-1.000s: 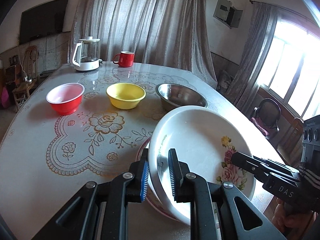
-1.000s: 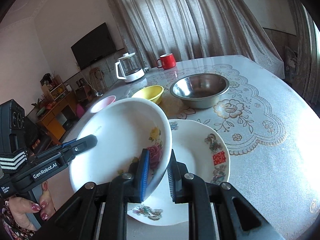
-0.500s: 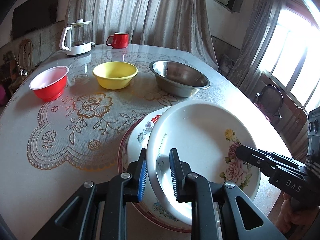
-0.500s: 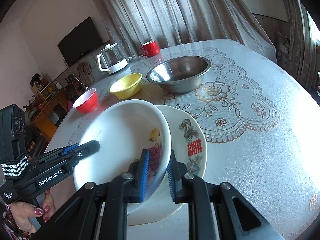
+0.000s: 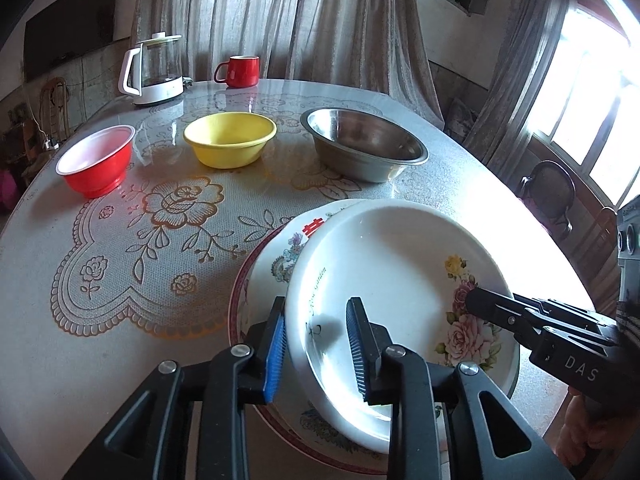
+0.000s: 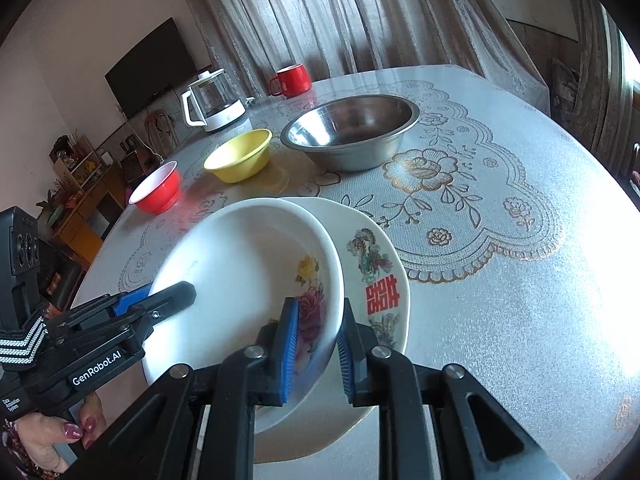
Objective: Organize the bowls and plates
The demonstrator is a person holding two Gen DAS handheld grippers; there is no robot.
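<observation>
Your left gripper straddled the near rim of the white floral bowl, and its jaws had just been opening: the outer blue pad sat at the rim while the inner pad stood clear of the bowl's wall, so the hold looked released. Your right gripper had the opposite rim between its jaws, which had opened a little as well; a thin gap showed beside the right pad, so whether they still pinched the rim I cannot tell. The bowl sat tilted on the patterned plate, which lay flat on the table near its front edge. Behind them, in a row and well apart from the plate, stood the red bowl, the yellow bowl and the steel bowl.
</observation>
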